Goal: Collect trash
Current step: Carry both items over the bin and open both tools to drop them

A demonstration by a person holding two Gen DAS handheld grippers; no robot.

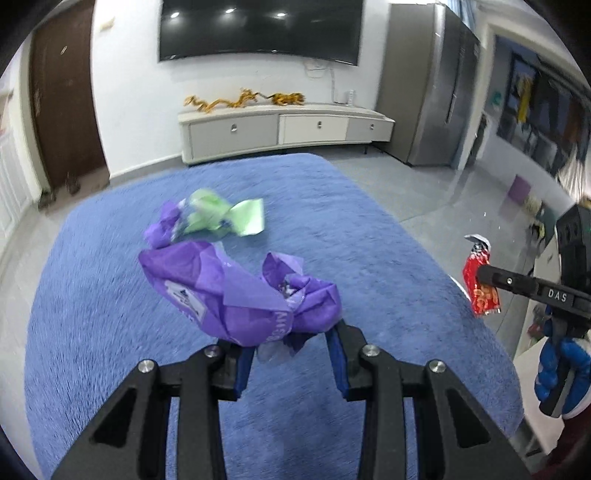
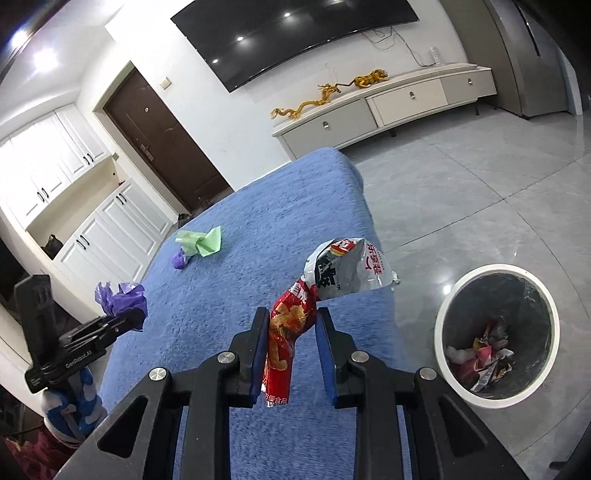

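A wall-mounted television occupies the 12 o'clock position in the left wrist view, with ceiling lights reflected in its dark screen. Directly beneath it stands a low white media console with three drawers. Two golden dragon figurines rest on the console top. A dark brown door is located at 10 o'clock in the right wrist view, with white cabinets at 9 o'clock beside it. A tall grey refrigerator stands at 2 o'clock in the left wrist view. The floor is laid with glossy grey tiles. A blue plush rug covers the central area.
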